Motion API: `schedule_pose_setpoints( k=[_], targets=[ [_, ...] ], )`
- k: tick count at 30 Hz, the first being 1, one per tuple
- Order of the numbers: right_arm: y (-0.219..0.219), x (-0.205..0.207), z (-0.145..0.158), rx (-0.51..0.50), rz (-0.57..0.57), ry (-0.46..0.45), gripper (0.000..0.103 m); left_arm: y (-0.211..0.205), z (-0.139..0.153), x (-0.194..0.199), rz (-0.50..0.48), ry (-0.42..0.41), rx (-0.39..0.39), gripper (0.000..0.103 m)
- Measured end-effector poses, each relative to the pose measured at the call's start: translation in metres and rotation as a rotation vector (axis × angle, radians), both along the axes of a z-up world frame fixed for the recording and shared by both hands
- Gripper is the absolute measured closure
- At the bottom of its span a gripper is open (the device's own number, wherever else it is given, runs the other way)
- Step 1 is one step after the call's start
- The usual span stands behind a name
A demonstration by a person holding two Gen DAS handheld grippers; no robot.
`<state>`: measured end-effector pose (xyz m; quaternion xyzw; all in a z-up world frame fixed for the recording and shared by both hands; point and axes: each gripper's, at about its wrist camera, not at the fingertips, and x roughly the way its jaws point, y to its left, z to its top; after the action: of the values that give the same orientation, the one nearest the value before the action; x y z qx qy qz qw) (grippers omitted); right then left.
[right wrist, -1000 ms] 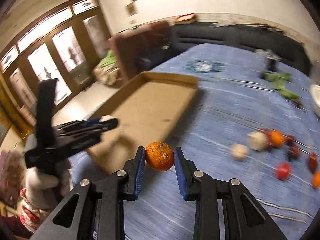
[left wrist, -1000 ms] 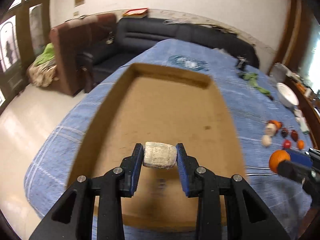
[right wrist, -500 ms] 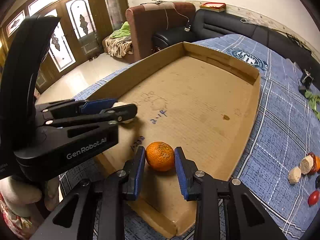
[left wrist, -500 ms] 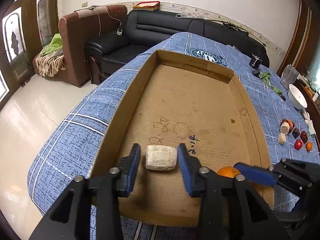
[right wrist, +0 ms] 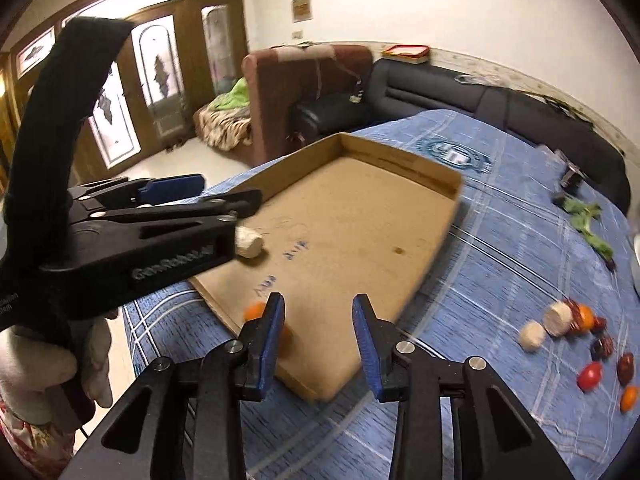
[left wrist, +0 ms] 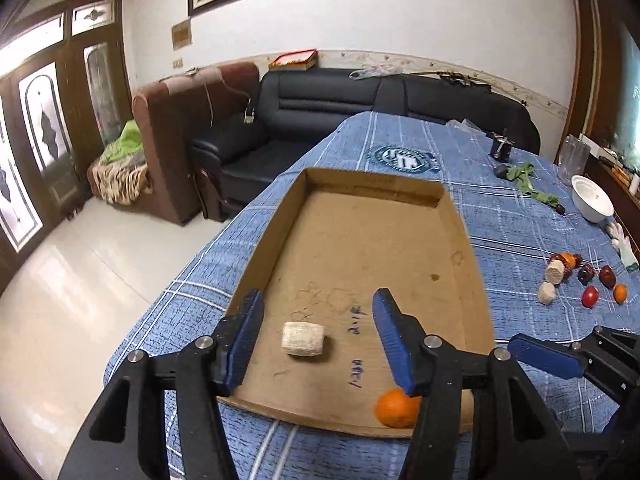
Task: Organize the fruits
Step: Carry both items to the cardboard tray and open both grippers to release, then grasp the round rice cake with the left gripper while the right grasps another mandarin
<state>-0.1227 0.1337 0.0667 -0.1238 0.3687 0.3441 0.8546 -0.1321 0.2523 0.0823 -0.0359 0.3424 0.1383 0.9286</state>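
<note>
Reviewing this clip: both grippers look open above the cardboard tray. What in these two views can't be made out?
- Orange, right wrist view: motion-blurred and mostly behind the right gripper's finger.
- Orange, left wrist view: right side covered by the left gripper's finger.
- Pale cylinder, right wrist view: near end hidden by the left gripper's body.
- Loose fruits on the cloth: too small to identify.
- Pen marks on the cardboard tray: illegible.

Blue plaid table (left wrist: 500,220) w/ cardboard tray (left wrist: 476,276), loose fruits (left wrist: 576,280), bowl (left wrist: 592,200).

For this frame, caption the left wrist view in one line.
Open left gripper above a beige cylinder and orange in the cardboard tray.
</note>
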Motion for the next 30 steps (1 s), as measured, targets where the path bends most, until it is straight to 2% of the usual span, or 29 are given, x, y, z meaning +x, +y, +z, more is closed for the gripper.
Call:
schedule_pose_setpoints(
  k=[5, 15, 26, 30],
  targets=[
    [-0.029, 0.002, 0.004, 0.028, -0.065, 0.016, 0.063, -0.025, 0.012, -0.005, -0.023, -0.02, 0.064, 0.043],
    [-0.083, 0.011, 0.001, 0.102, -0.184, 0.074, 0.063, -0.063, 0.015, -0.006, -0.096, -0.006, 0.1, 0.042],
    [-0.101, 0.01, -0.005, 0.12, -0.215, 0.092, 0.062, -0.082, 0.007, 0.002, -0.15, 0.026, 0.092, 0.042],
    [-0.107, 0.012, -0.007, 0.108, -0.22, 0.099, 0.062, -0.081, 0.002, 0.009, -0.166, 0.046, 0.038, 0.042]
  ],
)
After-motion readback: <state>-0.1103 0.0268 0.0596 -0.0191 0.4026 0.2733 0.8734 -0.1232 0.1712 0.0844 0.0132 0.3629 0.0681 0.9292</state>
